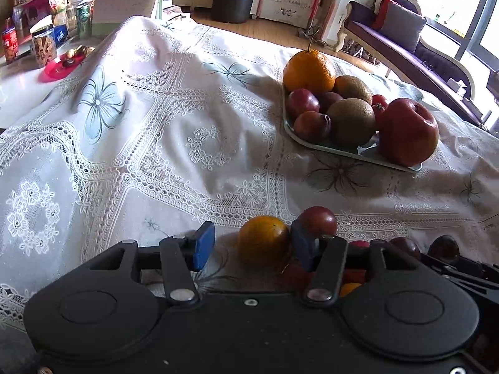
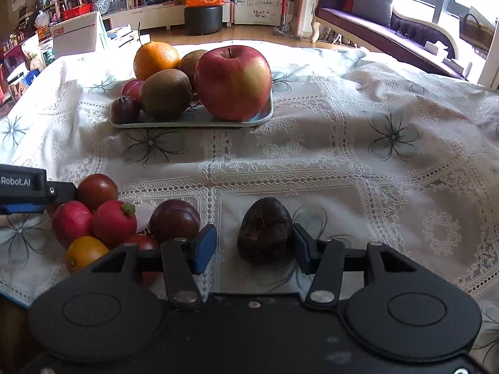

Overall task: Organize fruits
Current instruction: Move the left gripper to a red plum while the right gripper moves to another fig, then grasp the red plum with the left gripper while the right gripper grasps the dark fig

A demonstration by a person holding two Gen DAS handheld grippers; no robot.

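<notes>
A pale green tray (image 1: 336,149) (image 2: 187,123) holds an orange (image 1: 308,71), kiwis (image 1: 352,121), plums (image 1: 302,103) and a big red apple (image 1: 407,132) (image 2: 234,82). Loose fruit lies near me on the lace cloth. My left gripper (image 1: 252,249) is open, with a small orange (image 1: 263,243) between its fingers, against the right pad; a dark plum (image 1: 318,221) sits just beyond. My right gripper (image 2: 254,247) is open around a dark brown avocado-like fruit (image 2: 265,229), which touches the right pad. Red radish-like fruits (image 2: 93,222), a plum (image 2: 174,221) and a small orange (image 2: 85,252) lie to its left.
A white lace tablecloth (image 1: 156,124) covers the table. At the far left stand jars, cans and a red dish (image 1: 57,67), with a calendar (image 1: 124,0) behind. A sofa (image 2: 389,28) and a black stool (image 2: 202,18) stand beyond the table.
</notes>
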